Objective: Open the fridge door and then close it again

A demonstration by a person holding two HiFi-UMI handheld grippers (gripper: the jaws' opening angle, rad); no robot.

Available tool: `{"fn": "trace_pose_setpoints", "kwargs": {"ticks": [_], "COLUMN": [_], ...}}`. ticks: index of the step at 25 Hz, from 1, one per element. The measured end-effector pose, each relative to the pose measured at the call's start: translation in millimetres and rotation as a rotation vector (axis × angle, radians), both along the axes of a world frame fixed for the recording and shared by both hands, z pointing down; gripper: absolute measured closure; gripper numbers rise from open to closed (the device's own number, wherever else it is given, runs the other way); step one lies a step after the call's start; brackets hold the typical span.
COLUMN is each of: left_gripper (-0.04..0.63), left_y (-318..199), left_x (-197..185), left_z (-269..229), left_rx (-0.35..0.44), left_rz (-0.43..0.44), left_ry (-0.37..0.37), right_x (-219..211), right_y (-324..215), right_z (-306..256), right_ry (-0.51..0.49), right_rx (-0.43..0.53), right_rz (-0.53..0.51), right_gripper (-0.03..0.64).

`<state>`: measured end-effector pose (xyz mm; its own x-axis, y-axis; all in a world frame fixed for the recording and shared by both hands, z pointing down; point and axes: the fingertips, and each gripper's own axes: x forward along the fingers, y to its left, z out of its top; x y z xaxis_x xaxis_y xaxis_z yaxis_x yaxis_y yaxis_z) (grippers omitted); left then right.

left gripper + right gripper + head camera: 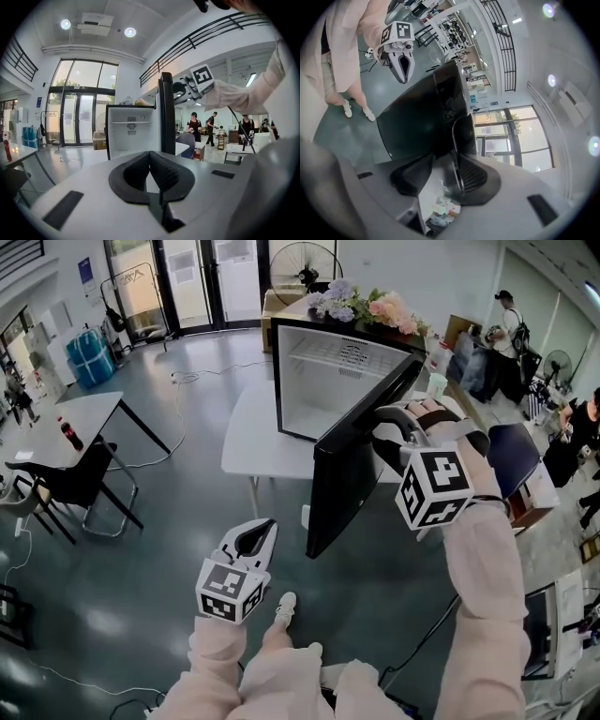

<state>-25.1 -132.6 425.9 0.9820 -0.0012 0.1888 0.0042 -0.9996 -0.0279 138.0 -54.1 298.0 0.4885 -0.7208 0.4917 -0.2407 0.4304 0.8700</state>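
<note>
Pink sleeves are carrying both grippers. Left gripper [257, 538] is hanging low beside the fridge door [352, 465], jaws pressed together, empty. Right gripper [382, 427] is straddling that wide-swung door's top edge, jaws apart, one pad seemingly touching it.

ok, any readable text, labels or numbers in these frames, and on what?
Nothing can be read.
blue sign on the far wall: too small.
stickers inside the fridge: blurred.
marker cube: black-and-white square pattern only, no letters.
</note>
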Motion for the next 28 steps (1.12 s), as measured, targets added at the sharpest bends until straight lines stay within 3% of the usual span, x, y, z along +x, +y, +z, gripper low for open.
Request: {"fn": "trace_pose_setpoints", "kwargs": {"ticks": [28], "left_gripper": [0.584], "left_y": [-84], "left_x": [40], "left_z": [-2], "left_rx": [-0.028], "left_rz": [-0.102], "left_ry": [0.003], "right_x": [30], "right_y": [-122], "right_z": [-6], "right_ry": [-0.008], "right_rx": [0.024], "right_rz": [-0.056], "right_gripper": [0.457]}}
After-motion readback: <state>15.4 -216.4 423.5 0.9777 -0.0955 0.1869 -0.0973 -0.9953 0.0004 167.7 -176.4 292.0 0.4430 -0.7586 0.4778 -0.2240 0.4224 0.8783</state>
